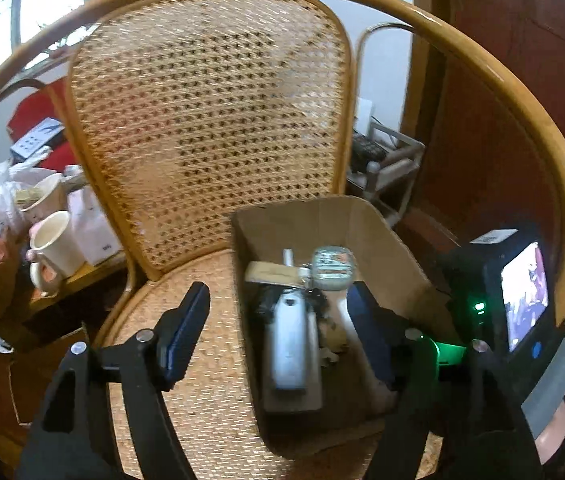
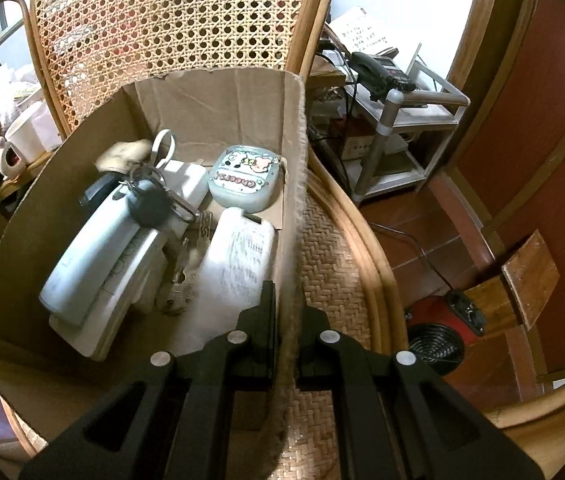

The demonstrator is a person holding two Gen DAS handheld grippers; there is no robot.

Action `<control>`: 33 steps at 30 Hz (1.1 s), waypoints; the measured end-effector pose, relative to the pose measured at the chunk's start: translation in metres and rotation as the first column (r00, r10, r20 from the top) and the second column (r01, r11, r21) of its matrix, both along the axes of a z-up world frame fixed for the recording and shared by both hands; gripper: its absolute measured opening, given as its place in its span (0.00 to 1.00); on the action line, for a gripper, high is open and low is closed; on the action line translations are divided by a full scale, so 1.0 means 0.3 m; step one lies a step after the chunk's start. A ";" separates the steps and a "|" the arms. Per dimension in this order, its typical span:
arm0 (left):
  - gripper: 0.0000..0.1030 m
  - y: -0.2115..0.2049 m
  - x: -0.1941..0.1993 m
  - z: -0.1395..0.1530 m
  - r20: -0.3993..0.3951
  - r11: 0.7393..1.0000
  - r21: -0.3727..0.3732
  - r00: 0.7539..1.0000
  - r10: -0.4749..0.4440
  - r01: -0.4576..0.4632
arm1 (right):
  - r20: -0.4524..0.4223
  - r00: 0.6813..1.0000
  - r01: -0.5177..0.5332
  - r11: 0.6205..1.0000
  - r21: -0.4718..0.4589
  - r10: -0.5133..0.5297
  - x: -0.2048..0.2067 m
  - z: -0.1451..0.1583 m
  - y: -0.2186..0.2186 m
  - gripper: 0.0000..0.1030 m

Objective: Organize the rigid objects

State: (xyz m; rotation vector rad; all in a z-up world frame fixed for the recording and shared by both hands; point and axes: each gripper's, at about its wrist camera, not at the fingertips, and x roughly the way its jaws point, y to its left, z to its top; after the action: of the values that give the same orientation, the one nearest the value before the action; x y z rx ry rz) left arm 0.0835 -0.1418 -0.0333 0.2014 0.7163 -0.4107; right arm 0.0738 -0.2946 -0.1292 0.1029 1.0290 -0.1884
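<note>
Cardboard box [image 2: 218, 100], light and bendable, sits on the cane chair seat [image 1: 210, 300], loaded with a stiff white handset [image 2: 94, 248], keys and a small case, probably plastic. Its right wall is pinched by the right gripper [image 2: 287, 320]; the left gripper [image 1: 278, 320] hangs spread and empty.

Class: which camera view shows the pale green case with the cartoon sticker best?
The right wrist view: the green case lies unobstructed in the cardboard box, its sticker sharp. In the left wrist view, the case is blurred and farther off, its design indistinct.
</note>
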 end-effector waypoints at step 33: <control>1.00 0.394 -0.230 0.165 0.251 0.978 -0.089 0.946 0.204 -0.187 | 0.391 0.920 -0.004 0.999 -0.044 0.021 -0.296 0.368 0.081 1.00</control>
State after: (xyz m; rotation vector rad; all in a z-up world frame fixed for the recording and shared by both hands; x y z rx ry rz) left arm 0.0145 -0.0236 0.0164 0.1189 0.4596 -0.2115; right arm -0.0149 -0.2702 -0.0188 0.0906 0.6242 -0.1695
